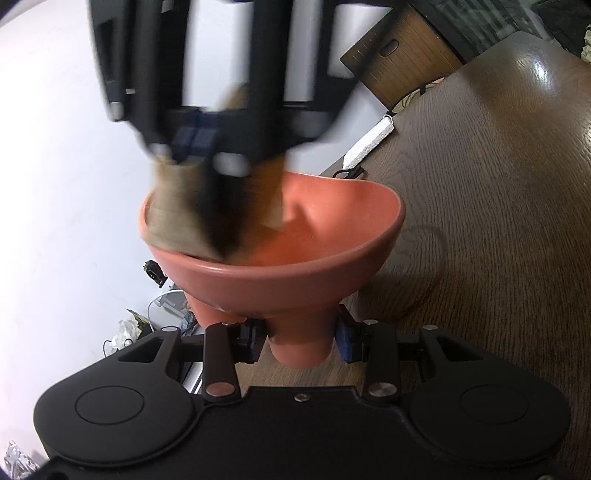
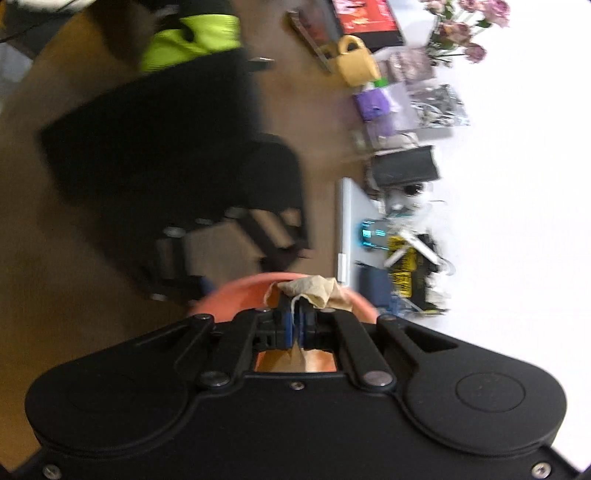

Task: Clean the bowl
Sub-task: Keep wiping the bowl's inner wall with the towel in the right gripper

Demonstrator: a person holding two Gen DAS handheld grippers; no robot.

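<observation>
A terracotta-red footed bowl (image 1: 280,258) is held in the air, tilted, with my left gripper (image 1: 300,341) shut on its foot. My right gripper (image 1: 195,144) comes down from above, blurred, shut on a beige cloth (image 1: 177,214) that lies against the bowl's inner left wall and rim. In the right wrist view the right gripper (image 2: 295,321) pinches the cloth (image 2: 314,291) between its blue pads, with the bowl's rim (image 2: 236,291) just beyond. The left gripper (image 2: 207,284) shows there as a blurred black shape.
A dark wooden table (image 1: 480,221) lies below, with a wooden chair (image 1: 402,48) beyond it. A yellow mug (image 2: 356,61), boxes, flowers (image 2: 465,33), a silver laptop (image 2: 351,221) and clutter line the white wall.
</observation>
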